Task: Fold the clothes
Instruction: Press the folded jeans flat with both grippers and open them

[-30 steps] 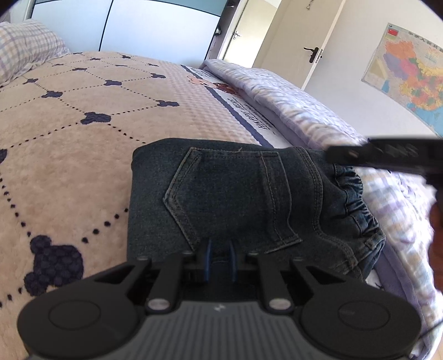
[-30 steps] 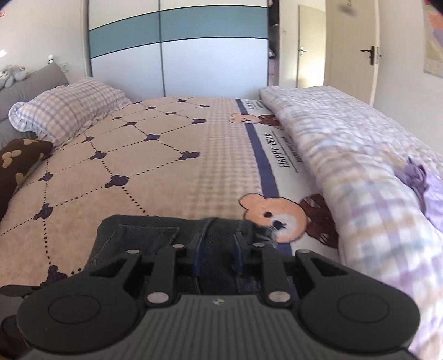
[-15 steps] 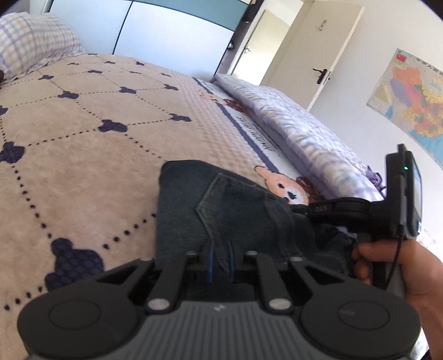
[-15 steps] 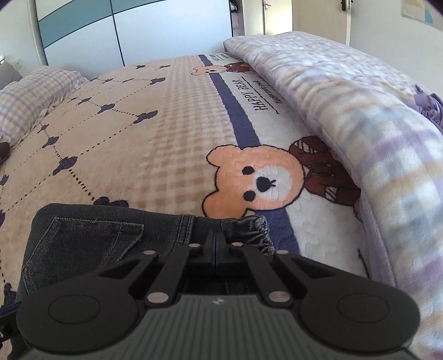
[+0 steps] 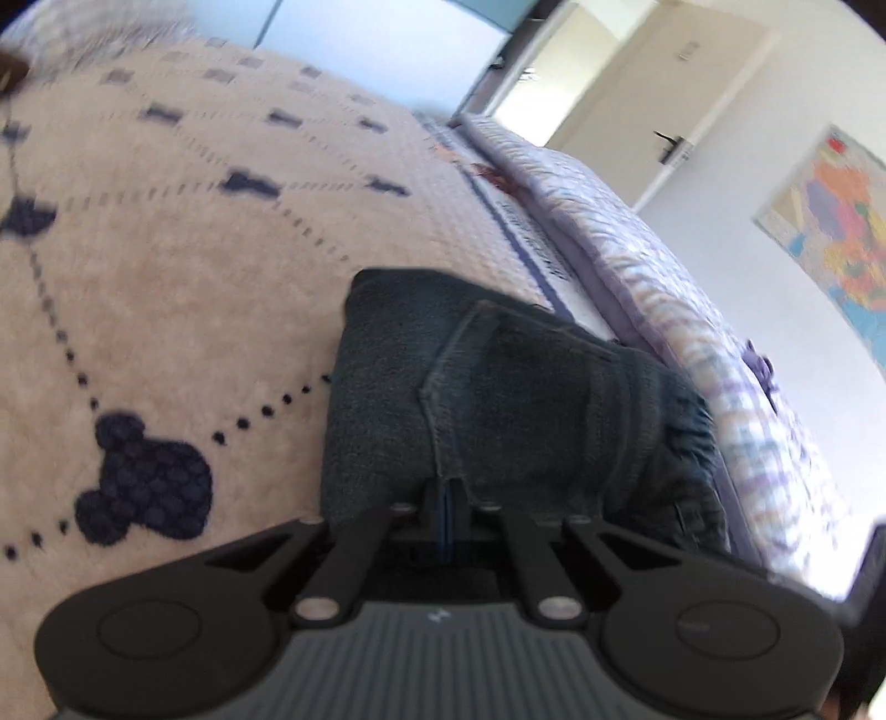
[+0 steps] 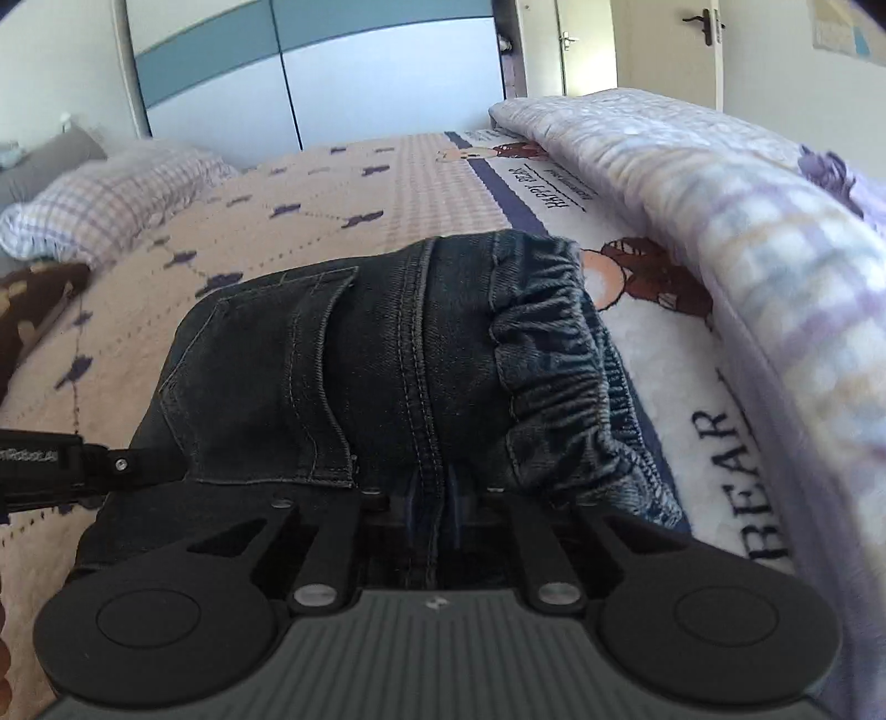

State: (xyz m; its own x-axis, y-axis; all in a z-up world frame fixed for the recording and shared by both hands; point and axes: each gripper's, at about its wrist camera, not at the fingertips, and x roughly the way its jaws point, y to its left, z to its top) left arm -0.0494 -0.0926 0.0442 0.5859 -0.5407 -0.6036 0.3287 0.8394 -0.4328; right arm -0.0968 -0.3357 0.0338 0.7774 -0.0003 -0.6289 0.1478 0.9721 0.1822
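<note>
Nearest the left wrist camera, the left gripper (image 5: 449,501) is sitting with its jaws pressed nearly together, pinching the near edge of the folded jeans (image 5: 515,410). Nearest the right wrist camera, the right gripper (image 6: 437,498) is showing a slim gap between its jaws, which have just been opening a little after closing; denim along the centre seam is lying between them, though whether the pads are pressing it cannot be told.

The dark denim jeans are lying folded into a compact bundle on the bedspread (image 6: 443,183), back pocket (image 6: 277,382) facing up and gathered elastic waistband (image 6: 559,382) turning toward the right. In the right wrist view, the left gripper's black body is reaching in from the left edge, touching the bundle's side.

Beyond the jeans, the beige bedspread with navy bear shapes is stretching away. A checked lilac quilt (image 6: 747,232) is lying bunched along the right side. Farther off, a checked pillow (image 6: 105,210) is resting at the left, then a blue and white wardrobe (image 6: 310,72), a door (image 6: 670,50), and a wall map (image 5: 836,243).
</note>
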